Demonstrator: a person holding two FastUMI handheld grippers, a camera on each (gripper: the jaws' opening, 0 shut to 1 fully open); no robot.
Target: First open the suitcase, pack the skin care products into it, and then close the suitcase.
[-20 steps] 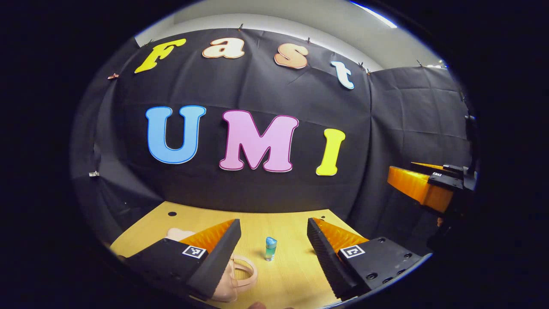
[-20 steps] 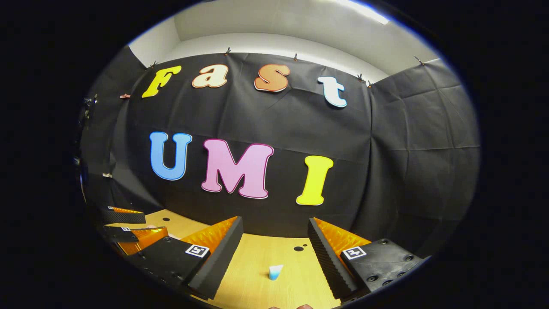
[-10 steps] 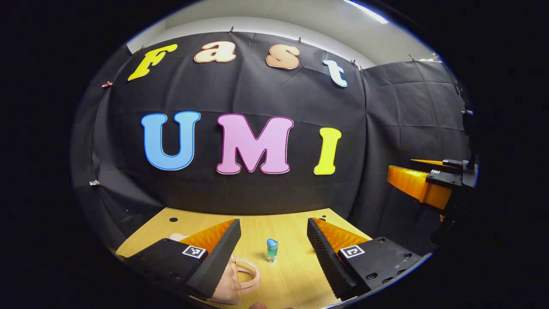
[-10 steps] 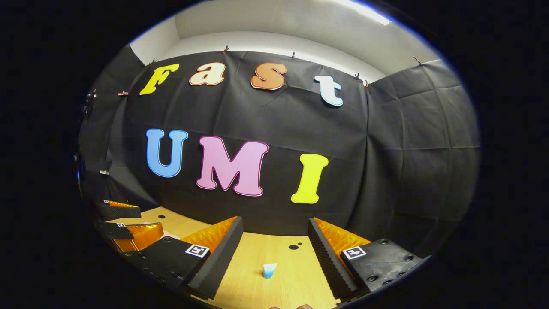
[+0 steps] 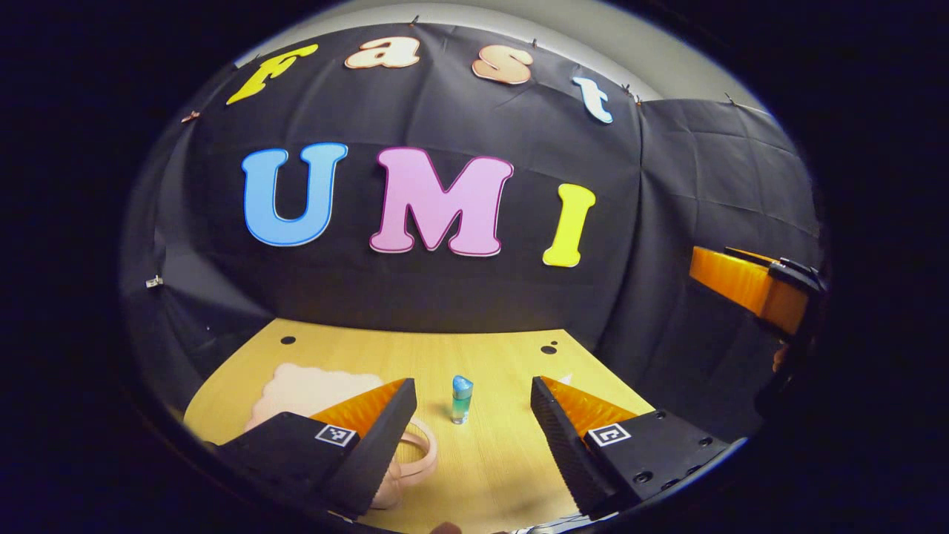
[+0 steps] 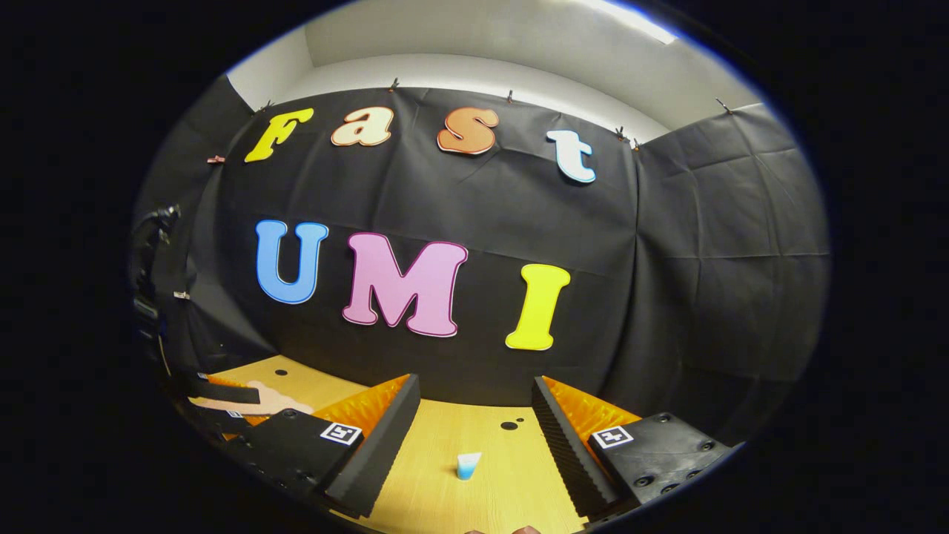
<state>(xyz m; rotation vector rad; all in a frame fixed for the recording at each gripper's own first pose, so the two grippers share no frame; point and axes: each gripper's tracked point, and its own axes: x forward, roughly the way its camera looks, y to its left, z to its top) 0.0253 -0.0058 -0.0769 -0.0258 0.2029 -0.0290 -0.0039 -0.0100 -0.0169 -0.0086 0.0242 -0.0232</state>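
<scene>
A small peach-pink suitcase [image 5: 311, 387] with a scalloped edge lies flat on the wooden table [image 5: 504, 460]. Its loop handle [image 5: 419, 454] points toward me, partly behind my left finger. A small blue-capped green bottle [image 5: 460, 399] stands upright on the table just right of the handle, ahead of my left gripper [image 5: 471, 383], which is open and holds nothing. My right gripper [image 6: 474, 380] is also open and empty above the table. A small blue-topped skin care item [image 6: 468, 466] stands ahead of it. The suitcase edge [image 6: 267, 400] shows at the lower left.
Black cloth walls close the table at the back and right. Small dark holes [image 5: 549, 348] mark the tabletop near the far edge. The right gripper [image 5: 749, 285] hovers at the right edge of the left gripper view. The left gripper [image 6: 215, 389] sits low at the left of the right gripper view.
The left gripper view has tilted down, so more of the table and the suitcase top shows. In the right gripper view the left gripper has dropped lower; the right gripper has barely moved.
</scene>
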